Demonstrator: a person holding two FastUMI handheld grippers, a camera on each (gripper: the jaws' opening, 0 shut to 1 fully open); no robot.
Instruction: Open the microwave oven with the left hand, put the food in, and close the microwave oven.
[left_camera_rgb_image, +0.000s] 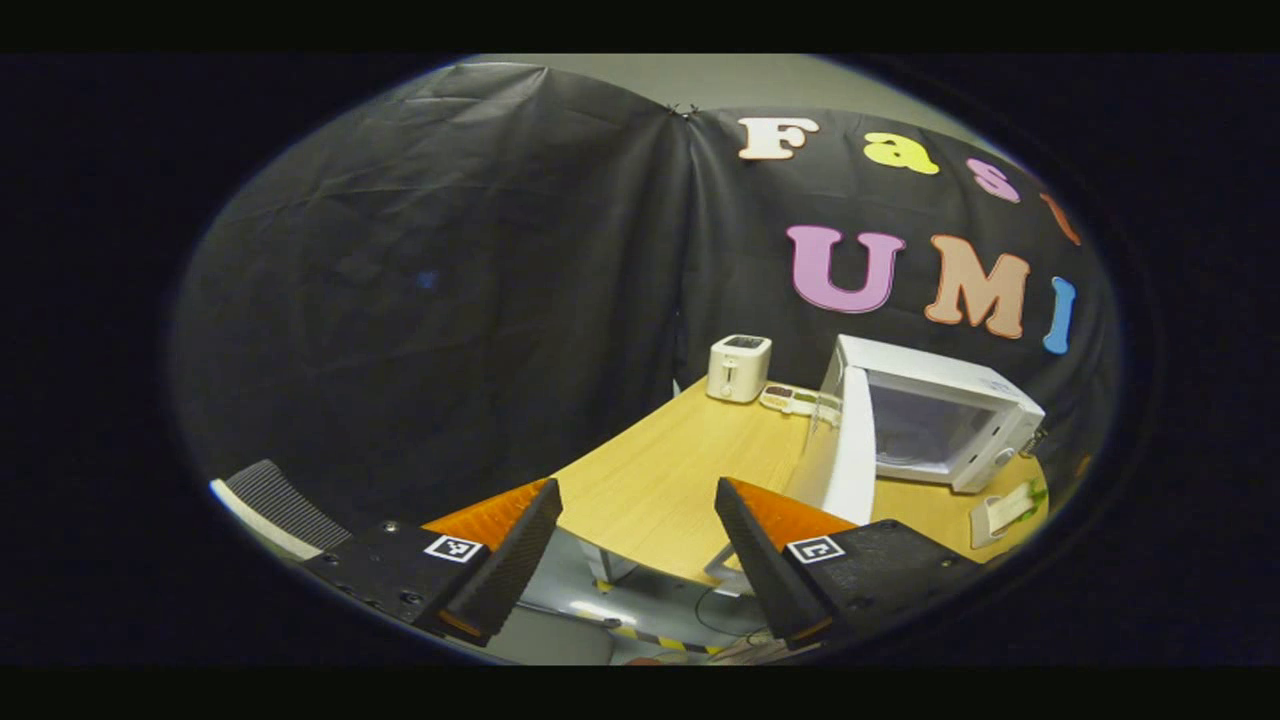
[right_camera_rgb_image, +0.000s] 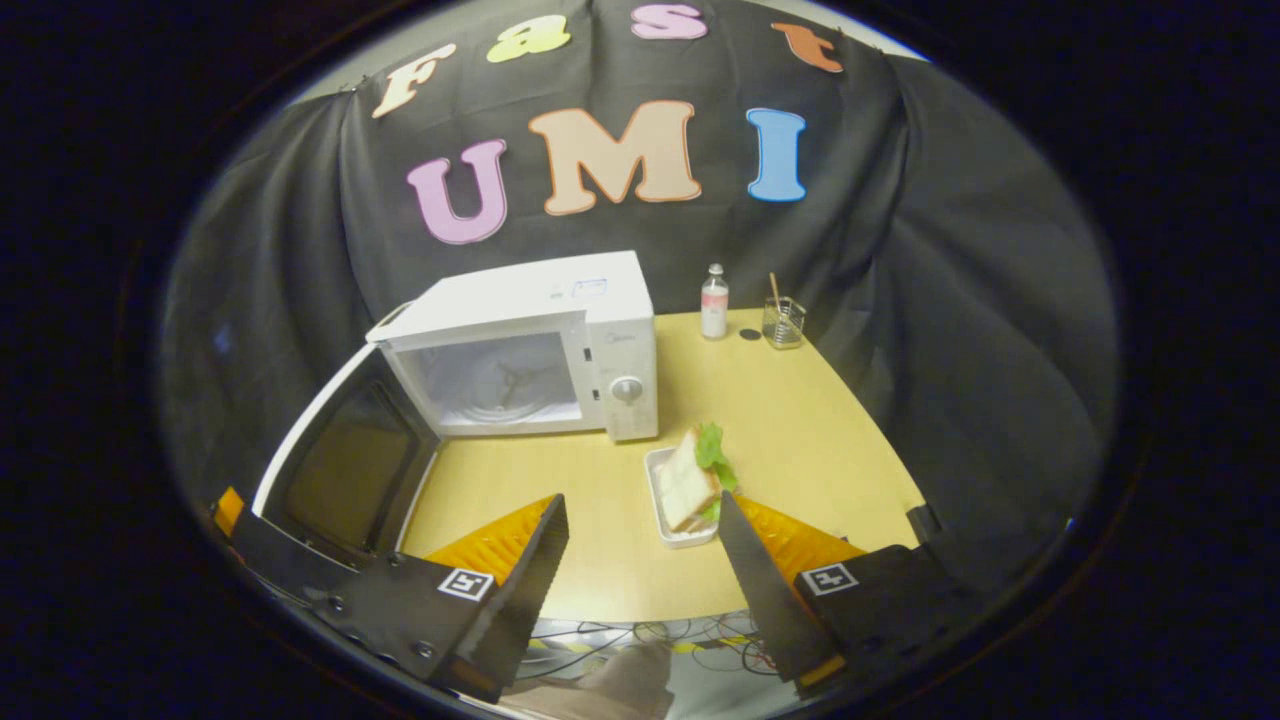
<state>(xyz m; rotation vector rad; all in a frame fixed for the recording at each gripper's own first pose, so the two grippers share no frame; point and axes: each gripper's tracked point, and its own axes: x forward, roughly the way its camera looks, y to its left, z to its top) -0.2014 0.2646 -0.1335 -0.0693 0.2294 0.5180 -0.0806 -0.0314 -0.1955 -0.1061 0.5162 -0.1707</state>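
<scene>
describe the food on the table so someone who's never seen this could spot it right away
Find the white box-shaped microwave oven on the light wooden table, its door swung open. Just in front of its control dial lies a small white rectangular tray holding a triangular sandwich with green lettuce. It is the only food there; the bottle and glass stand far behind.

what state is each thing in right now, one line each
microwave oven: cavity empty
microwave door: swung wide open
sandwich: in its white tray on the table, outside the oven
left hand-held gripper: open, holding nothing
right hand-held gripper: open, holding nothing
toaster: upright, slots look empty
bottle: upright, capped
glass: upright, a stick in it
</scene>
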